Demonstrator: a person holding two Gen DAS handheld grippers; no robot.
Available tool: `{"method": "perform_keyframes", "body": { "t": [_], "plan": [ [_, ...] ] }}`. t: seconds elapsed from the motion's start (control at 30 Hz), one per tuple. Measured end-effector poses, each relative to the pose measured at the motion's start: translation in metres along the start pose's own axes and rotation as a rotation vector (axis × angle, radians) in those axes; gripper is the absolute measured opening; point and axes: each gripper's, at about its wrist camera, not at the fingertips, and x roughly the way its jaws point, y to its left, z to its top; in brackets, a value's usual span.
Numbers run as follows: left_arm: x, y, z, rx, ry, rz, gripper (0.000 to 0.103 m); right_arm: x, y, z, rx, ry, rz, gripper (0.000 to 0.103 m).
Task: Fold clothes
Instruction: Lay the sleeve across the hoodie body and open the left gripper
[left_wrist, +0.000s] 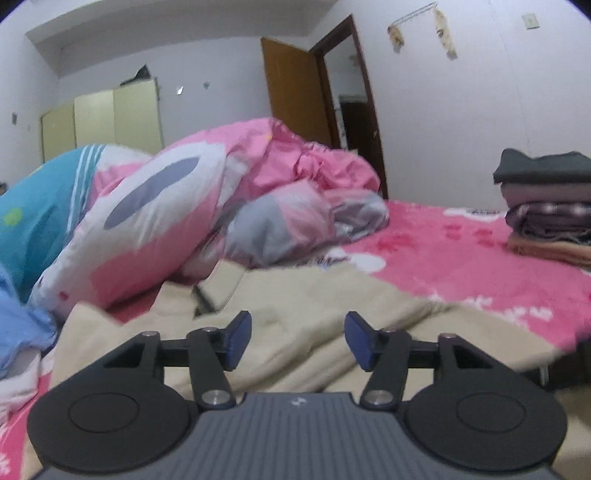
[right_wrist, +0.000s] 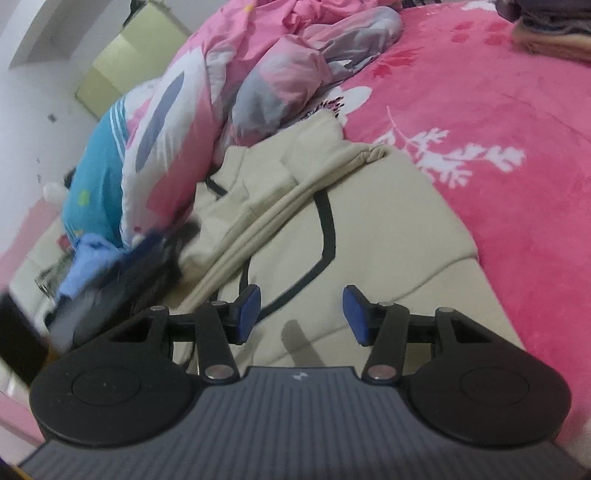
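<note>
Now we hold the left gripper (left_wrist: 298, 339) low over the beige garment (left_wrist: 303, 314), its blue pads (left_wrist: 240, 338) standing apart with only air between them. Our right gripper (right_wrist: 302, 314) is likewise parted and empty, hovering above the same garment (right_wrist: 369, 229), whose black trim line (right_wrist: 327, 236) loops across its front.

The garment lies partly folded at the near edge of the bed, on the pink floral blanket (right_wrist: 498, 110), with one long fold of cloth running up its middle toward the pink duvet (left_wrist: 288, 162) heaped at the far left side. A stack of folded clothes (left_wrist: 546, 206) sits at the far right edge of the bed.

We judge the step in hand to be taking a fresh hold for the next fold. To do it well, we should pinch the two near corners at a single layer's hem, lift evenly with both grippers, and carry the edge straight over so the sides line up. Bunched cloth near the duvet could drag and skew the fold.
</note>
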Motion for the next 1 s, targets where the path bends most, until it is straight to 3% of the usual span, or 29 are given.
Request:
{"method": "perform_keyframes", "body": {
  "t": [0.13,0.27,0.43,0.53,0.63,0.9,0.97,1.0],
  "plan": [
    [-0.02,0.049,-0.008,-0.047,0.055,0.102,0.06,0.017,-0.002,0.023,0.054,-0.001,0.106,0.049],
    [-0.024,0.105,-0.018,-0.084,0.114,0.288,0.061,0.05,0.005,0.049,0.119,0.04,0.222,0.049],
    [-0.016,0.159,-0.042,-0.148,0.213,0.438,0.061,0.107,0.02,0.083,0.116,0.09,0.183,0.049],
    [-0.011,0.176,-0.055,-0.165,0.245,0.462,0.061,0.142,0.02,0.099,0.123,0.141,0.088,0.049],
    [-0.002,0.184,-0.063,-0.147,0.267,0.431,0.061,0.174,0.022,0.105,0.136,0.204,0.013,0.049],
    [0.022,0.197,-0.077,-0.13,0.304,0.374,0.064,0.218,0.037,0.113,0.157,0.247,-0.027,0.05],
    [0.026,0.199,-0.079,-0.122,0.297,0.37,0.064,0.22,0.037,0.113,0.17,0.233,-0.027,0.046],
    [0.028,0.199,-0.08,-0.118,0.294,0.367,0.06,0.22,0.037,0.113,0.173,0.226,-0.032,0.035]
  ]
}}
